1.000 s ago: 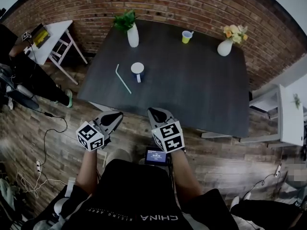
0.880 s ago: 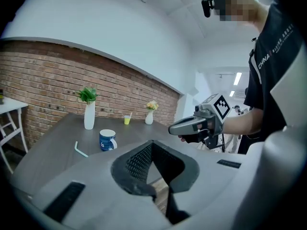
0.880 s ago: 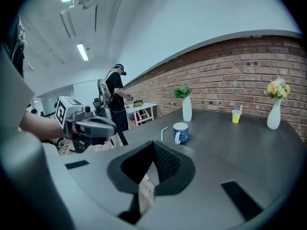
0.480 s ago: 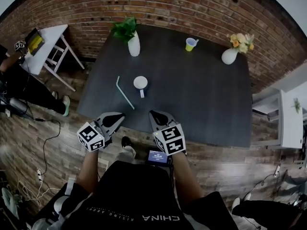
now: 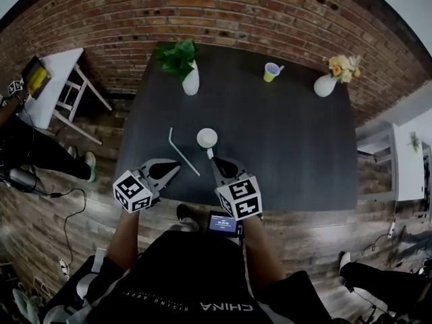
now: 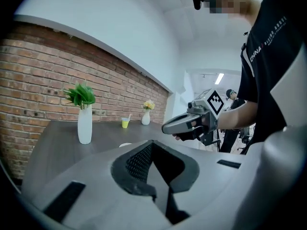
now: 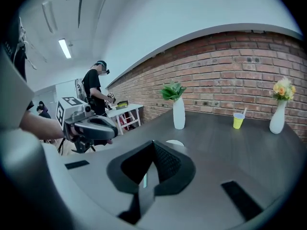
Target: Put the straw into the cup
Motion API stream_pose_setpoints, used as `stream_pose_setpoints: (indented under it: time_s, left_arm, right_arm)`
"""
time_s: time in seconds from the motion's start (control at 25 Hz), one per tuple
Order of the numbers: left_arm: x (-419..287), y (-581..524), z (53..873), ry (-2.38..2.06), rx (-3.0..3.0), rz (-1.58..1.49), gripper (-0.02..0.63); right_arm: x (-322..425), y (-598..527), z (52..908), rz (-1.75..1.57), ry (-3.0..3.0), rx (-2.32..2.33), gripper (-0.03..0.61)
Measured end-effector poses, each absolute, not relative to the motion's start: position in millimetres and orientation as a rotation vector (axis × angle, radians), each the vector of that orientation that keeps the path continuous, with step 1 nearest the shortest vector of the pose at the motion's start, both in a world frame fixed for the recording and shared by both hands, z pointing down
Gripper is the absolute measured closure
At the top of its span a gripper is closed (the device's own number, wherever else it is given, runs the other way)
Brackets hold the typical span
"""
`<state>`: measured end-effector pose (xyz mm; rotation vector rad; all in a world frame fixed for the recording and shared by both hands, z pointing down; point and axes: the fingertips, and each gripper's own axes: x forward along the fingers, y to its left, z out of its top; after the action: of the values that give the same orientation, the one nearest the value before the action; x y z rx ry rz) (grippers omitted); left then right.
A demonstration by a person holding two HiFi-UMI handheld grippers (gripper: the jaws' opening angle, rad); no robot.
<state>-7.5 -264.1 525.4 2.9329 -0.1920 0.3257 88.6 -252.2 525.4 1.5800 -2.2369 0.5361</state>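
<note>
The left hand-held gripper (image 5: pixel 169 169) and right hand-held gripper (image 5: pixel 216 162) have advanced to the surface's (image 5: pixel 283 140) near edge, both clenched and empty. The straw (image 5: pixel 183 151) lies flat there beside the white cup (image 5: pixel 207 138). It is best pinched near one end.

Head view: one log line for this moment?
straw on table beside cup | left hand-held gripper shut, empty | right hand-held gripper shut, empty

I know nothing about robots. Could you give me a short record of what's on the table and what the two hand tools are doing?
table: dark, against a brick wall
straw: lying flat, left of the white cup
white cup: upright, no straw in it
yellow cup: far side
plant vase: far left
flower vase: far right
left gripper: shut, empty, at the near edge
right gripper: shut, empty, just short of the white cup
</note>
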Motion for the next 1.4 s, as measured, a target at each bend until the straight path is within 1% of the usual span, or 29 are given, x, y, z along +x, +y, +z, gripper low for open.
stream_pose_setpoints:
  time_s: [0.16,0.28,0.72,1.4]
  left_arm:
    - [-5.0,-279.8,534.0,-0.2,2.835,0.274,0.612]
    - [2.2,-290.5,538.6,-0.225,2.801,0.293,0.612]
    - [27.7,-324.1,547.3,-0.573,2.754,0.381,0.612]
    - [11.0,-324.5,556.7,-0.691,2.718,0.461,0.612]
  right_arm:
    - [91.5,-259.7,535.4,0.551,-2.223,1.563,0.572]
    - [102.3,-269.7,535.8,0.556,-2.231,1.555,0.572]
    - [150.0,-298.1,516.8,0.497,-2.311,1.455,0.572]
    - [130.1,-298.0,521.1,0.504,-2.361,1.378,0.572]
